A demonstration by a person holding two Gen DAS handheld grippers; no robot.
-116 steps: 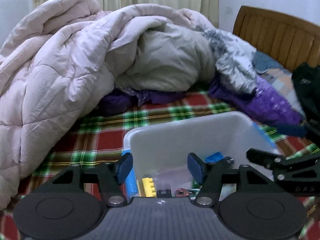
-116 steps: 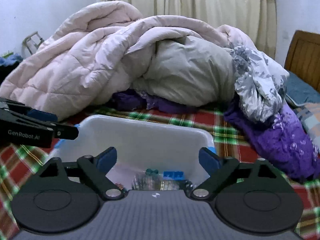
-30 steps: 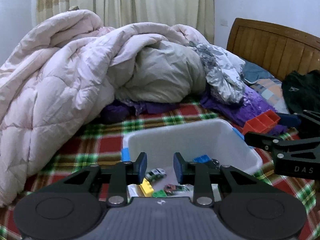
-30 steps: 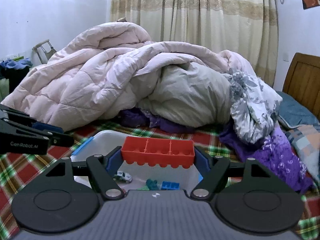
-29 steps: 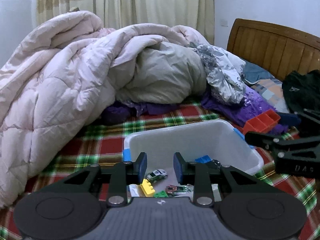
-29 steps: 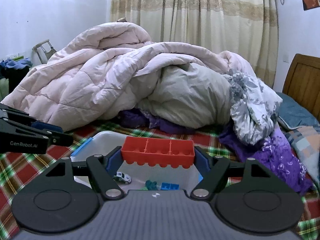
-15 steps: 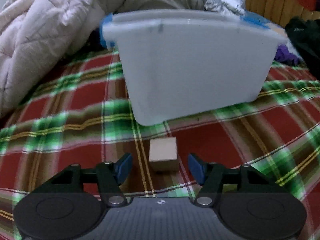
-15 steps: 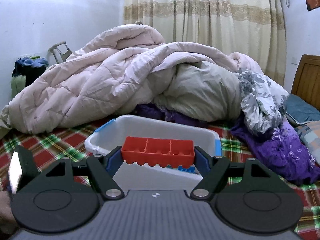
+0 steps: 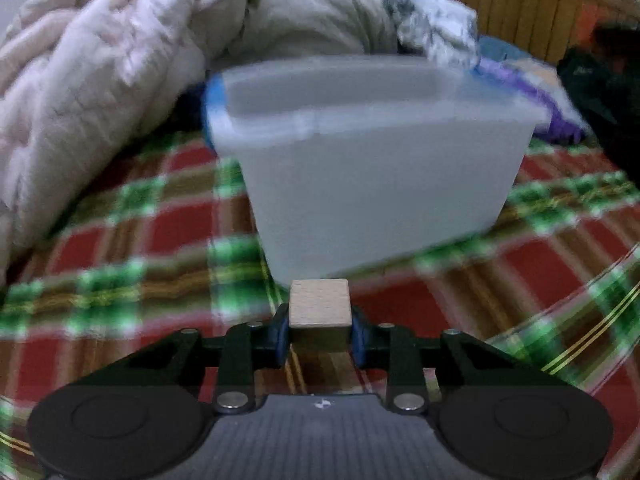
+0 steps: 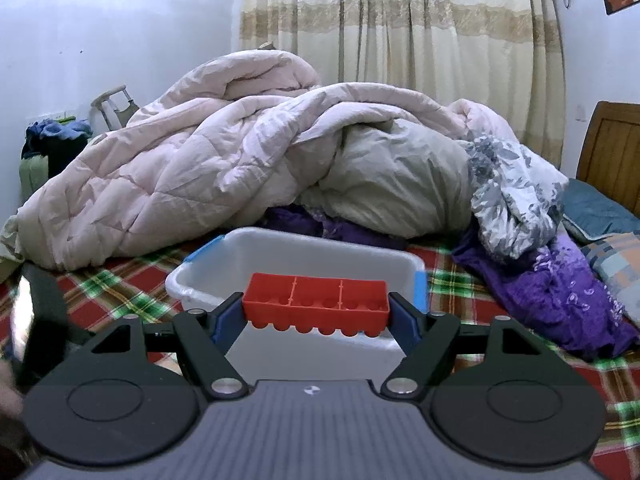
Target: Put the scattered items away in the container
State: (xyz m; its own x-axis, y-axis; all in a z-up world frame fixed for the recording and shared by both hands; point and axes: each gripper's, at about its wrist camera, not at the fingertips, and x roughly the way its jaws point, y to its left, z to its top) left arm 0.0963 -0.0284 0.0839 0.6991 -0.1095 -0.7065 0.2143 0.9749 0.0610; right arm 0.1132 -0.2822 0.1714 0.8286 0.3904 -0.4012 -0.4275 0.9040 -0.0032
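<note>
A white plastic bin (image 9: 376, 176) with blue handles stands on the plaid bedspread; it also shows in the right wrist view (image 10: 280, 256). My left gripper (image 9: 319, 334) is shut on a small wooden cube (image 9: 319, 308), held low just in front of the bin's near wall. My right gripper (image 10: 316, 312) is shut on a long red building brick (image 10: 316, 304), held level in front of the bin, on its near side. The bin's contents are hidden from both views.
A heaped pink and grey quilt (image 10: 240, 160) lies behind the bin. Purple and floral clothes (image 10: 540, 272) lie at its right. A wooden headboard (image 9: 532, 8) stands at the far right. The left gripper's body (image 10: 32, 320) shows at the right view's left edge.
My left gripper has closed on the wooden cube that lay on the bedspread and lifted it slightly. My right gripper still holds the red brick, a little further back from the bin.
</note>
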